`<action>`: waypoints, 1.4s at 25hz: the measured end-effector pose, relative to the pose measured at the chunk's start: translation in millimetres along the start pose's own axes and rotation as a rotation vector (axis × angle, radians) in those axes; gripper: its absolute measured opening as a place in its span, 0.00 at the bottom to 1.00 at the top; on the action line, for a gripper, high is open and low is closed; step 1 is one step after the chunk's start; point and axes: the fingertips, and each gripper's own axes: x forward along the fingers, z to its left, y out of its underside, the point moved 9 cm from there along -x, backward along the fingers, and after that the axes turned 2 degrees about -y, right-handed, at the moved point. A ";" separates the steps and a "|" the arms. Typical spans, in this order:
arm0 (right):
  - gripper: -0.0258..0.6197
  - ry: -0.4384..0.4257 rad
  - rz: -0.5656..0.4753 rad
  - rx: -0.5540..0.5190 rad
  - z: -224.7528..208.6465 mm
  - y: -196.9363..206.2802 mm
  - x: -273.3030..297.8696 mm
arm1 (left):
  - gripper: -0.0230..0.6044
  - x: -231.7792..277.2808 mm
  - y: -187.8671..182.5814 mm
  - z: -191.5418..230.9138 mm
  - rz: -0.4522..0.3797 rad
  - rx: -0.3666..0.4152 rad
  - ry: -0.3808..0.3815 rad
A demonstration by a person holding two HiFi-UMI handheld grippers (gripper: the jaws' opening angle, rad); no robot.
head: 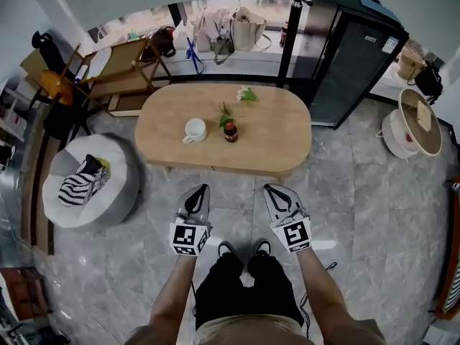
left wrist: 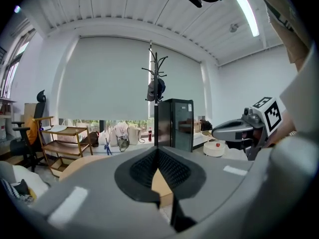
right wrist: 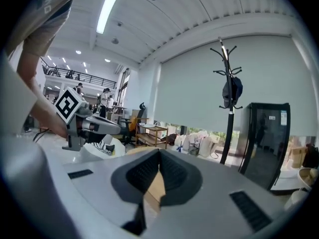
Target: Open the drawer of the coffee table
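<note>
An oval wooden coffee table (head: 273,131) stands just ahead of me, carrying a white mug (head: 194,130), a small jar (head: 230,131) and some flowers (head: 246,94). Its drawer front does not show from above, hidden below the top's near edge (head: 215,169). My left gripper (head: 202,187) and right gripper (head: 267,187) point at that near edge side by side, a short way off it. Both are shut with nothing between the jaws. A sliver of the table's wood (left wrist: 160,183) shows below the left gripper's closed tips (left wrist: 157,151), and likewise below the right gripper's tips (right wrist: 159,153).
A white pouf (head: 115,192) with a striped cloth sits left of the table. A black cabinet (head: 356,63) and coat stand (head: 291,27) are behind it at right, a wooden shelf cart (head: 122,74) at back left. My shoes (head: 244,250) stand on grey marble floor.
</note>
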 end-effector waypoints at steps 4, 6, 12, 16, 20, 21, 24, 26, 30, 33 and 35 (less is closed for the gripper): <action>0.05 0.012 0.009 0.009 0.7 55.5 11.4 | 0.05 17.5 47.3 -2.5 0.004 -0.003 0.012; 0.05 0.012 0.007 0.003 1.5 83.4 18.4 | 0.05 28.5 76.4 -2.4 0.006 0.001 0.018; 0.05 0.004 0.010 -0.006 1.9 171.6 41.9 | 0.05 67.1 169.5 0.0 0.015 -0.007 0.020; 0.05 -0.014 -0.008 -0.032 10.0 226.5 65.4 | 0.05 87.1 221.0 5.9 0.016 0.034 0.027; 0.05 -0.022 -0.041 -0.003 13.4 294.8 95.0 | 0.05 112.6 283.6 13.6 0.000 0.069 0.014; 0.05 -0.017 -0.054 0.024 13.0 312.4 103.3 | 0.05 120.1 298.9 16.3 0.000 0.082 0.009; 0.05 0.005 -0.094 0.108 13.3 357.8 123.8 | 0.05 140.3 340.0 22.4 -0.010 0.089 0.018; 0.05 0.008 -0.121 0.146 16.3 380.0 131.9 | 0.05 148.7 361.3 22.9 -0.028 0.100 0.036; 0.05 -0.011 -0.132 0.110 23.9 415.5 143.7 | 0.05 162.0 394.3 22.7 -0.068 0.135 0.070; 0.05 -0.024 -0.122 0.047 25.0 436.6 155.8 | 0.05 173.8 419.4 27.2 -0.061 0.187 0.062; 0.05 -0.030 -0.115 0.011 24.3 448.6 162.4 | 0.05 179.5 431.6 31.4 -0.061 0.210 0.036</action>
